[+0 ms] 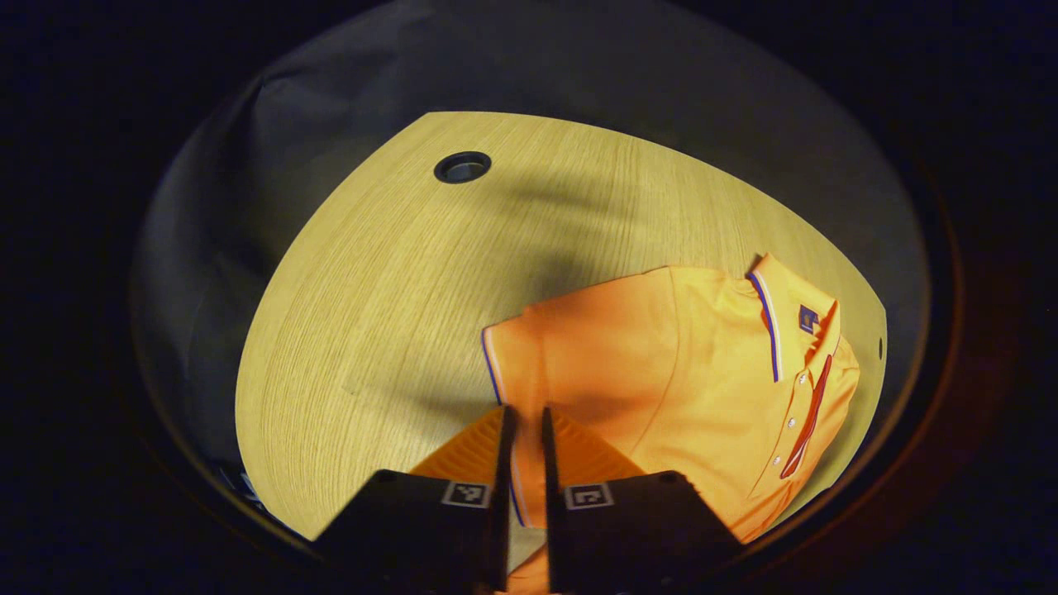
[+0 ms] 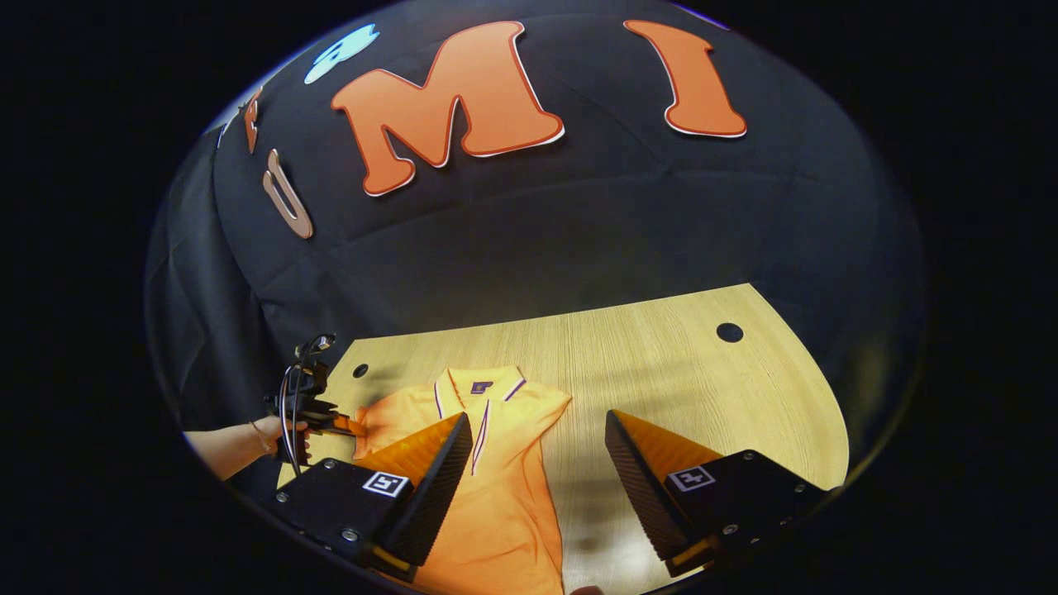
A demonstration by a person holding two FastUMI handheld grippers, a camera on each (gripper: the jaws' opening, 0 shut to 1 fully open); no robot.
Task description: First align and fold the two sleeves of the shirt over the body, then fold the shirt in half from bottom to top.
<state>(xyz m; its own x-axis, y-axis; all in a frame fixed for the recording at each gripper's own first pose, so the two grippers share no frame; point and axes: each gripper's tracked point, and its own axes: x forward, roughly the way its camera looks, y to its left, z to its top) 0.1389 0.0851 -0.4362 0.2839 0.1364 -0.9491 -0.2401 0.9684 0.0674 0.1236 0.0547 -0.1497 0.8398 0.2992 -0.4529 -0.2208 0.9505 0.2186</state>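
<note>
A: Pale oak-grain wood makes up the table [image 1: 372, 314], the largest thing here, and it carries the orange shirt [image 1: 661, 364] flat on its top, collar toward the booth's far wall.

B: Why flat and face up?

A: So the sleeves can be laid over the body. In the right gripper view the shirt [image 2: 496, 487] lies with its button placket up and its body running back toward the camera. Its right side looks already narrowed and straight-edged, which I judge to be one sleeve folded in.

B: And the other side?

A: That is where the left tongs [image 1: 523, 430] work. In the left gripper view the fingers stand nearly together with a strip of the sleeve [image 1: 517, 364] and its striped cuff edge running between them, so I take it as pinched on the sleeve. The right gripper view shows that same tool at the shirt's left shoulder, a hand [image 2: 285, 438] holding it low over the table.

B: Why grip at the cuff?

A: Probably because the edge lets the whole sleeve be carried over in one piece.

B: The right tongs?

A: The right tongs [image 2: 537, 471] stand wide apart, holding nothing, above the shirt's right edge and bare wood. I'd guess they wait clear of the fold.

B: Anything smaller?

A: A round cable hole [image 1: 462, 167] in the table, well apart from the shirt.
</note>
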